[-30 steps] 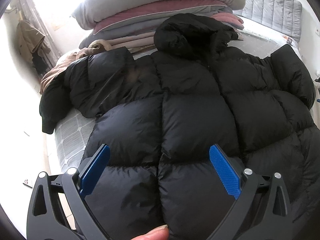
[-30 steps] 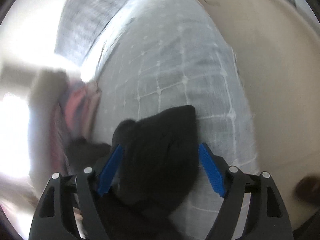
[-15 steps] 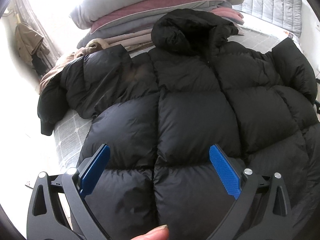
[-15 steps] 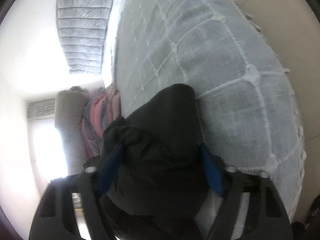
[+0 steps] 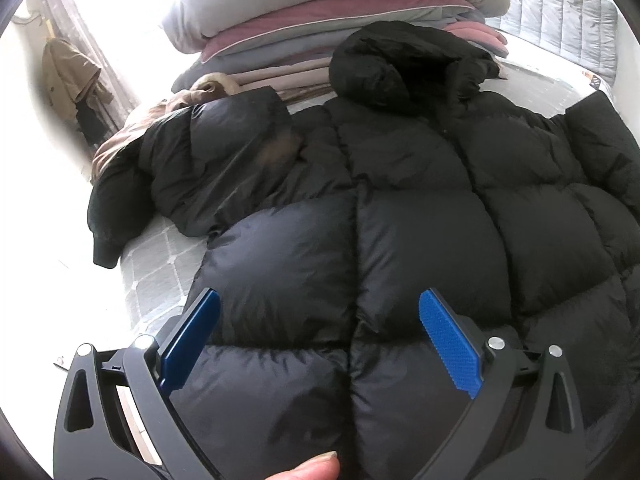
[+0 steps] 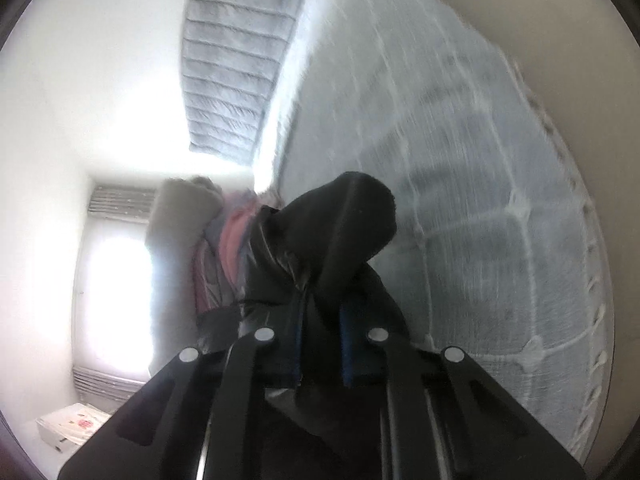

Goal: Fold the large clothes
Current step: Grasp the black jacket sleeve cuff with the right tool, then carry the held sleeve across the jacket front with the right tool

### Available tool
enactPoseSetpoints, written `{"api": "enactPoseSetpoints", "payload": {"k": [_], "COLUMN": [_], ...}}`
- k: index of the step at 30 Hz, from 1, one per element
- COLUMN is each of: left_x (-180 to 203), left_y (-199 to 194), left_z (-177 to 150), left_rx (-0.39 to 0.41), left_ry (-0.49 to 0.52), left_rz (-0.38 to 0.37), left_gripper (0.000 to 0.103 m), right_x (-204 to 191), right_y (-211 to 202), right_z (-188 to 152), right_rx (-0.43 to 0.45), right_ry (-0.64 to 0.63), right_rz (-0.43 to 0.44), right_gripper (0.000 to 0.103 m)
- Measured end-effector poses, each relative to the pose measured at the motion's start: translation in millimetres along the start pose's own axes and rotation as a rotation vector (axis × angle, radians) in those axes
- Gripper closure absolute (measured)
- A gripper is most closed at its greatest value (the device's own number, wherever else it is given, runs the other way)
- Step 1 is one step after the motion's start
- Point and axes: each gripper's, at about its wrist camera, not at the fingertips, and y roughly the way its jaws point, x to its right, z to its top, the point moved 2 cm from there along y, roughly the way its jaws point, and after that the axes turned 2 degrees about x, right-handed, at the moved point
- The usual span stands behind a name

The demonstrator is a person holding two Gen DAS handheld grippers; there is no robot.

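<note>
Mattress (image 5: 156, 276) bears one black jacket (image 5: 420, 240); left tool (image 5: 320, 336) spread, right tool (image 6: 322, 354) clamps its sleeve (image 6: 340, 232) (two tools).

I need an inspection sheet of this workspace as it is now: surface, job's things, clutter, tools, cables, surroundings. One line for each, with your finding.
Surface: grey quilted mattress, bare on the right tool's side.
Job's things: black puffer jacket spread flat, hood toward the bedding, one sleeve reaching the mattress edge; the other sleeve's cuff is lifted.
Clutter: stack of folded bedding behind the hood; brown garment partly under the jacket.
Tools: left tool open above the jacket's lower panels; right tool shut on the sleeve near the cuff.
Cables: nothing seen.
Surroundings: padded grey headboard, bright window, coat hanging on the wall, white box on the floor.
</note>
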Motion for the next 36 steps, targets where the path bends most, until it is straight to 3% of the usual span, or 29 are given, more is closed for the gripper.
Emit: {"api": "enactPoseSetpoints", "payload": {"k": [7,14,19,25,30,33,36], "left_x": [-3,1,5,12,17,18,16], "left_y": [5,5,8,11,14,13,8], "left_z": [1,1,2,4,4,4,4], "left_rx": [-0.01,-0.007,-0.013,-0.019,-0.022,-0.02,-0.006], "left_ry": [-0.001,0.016,0.025,0.044,0.052,0.059,0.056], "left_rz": [-0.003,0.013,0.031,0.045,0.044,0.037,0.028], "left_gripper": [0.007,0.007,0.007,0.007,0.007,0.007,0.007], "right_x": [-25,-74,-89,-92,-72,-78,-110], "right_y": [-55,-82,-103,-120,-114,-99,-82], "right_z": [37,94,117,143,160,152,132], "right_rx": [0.198,0.312,0.374,0.422,0.423,0.404,0.375], "right_ry": [-0.053,-0.128,-0.153,-0.153,-0.119,-0.132,-0.21], "right_rz": [0.015,-0.011,-0.019,-0.047,-0.108,-0.093,-0.055], "right_gripper": [0.089,0.089,0.089,0.089,0.089,0.089,0.089]}}
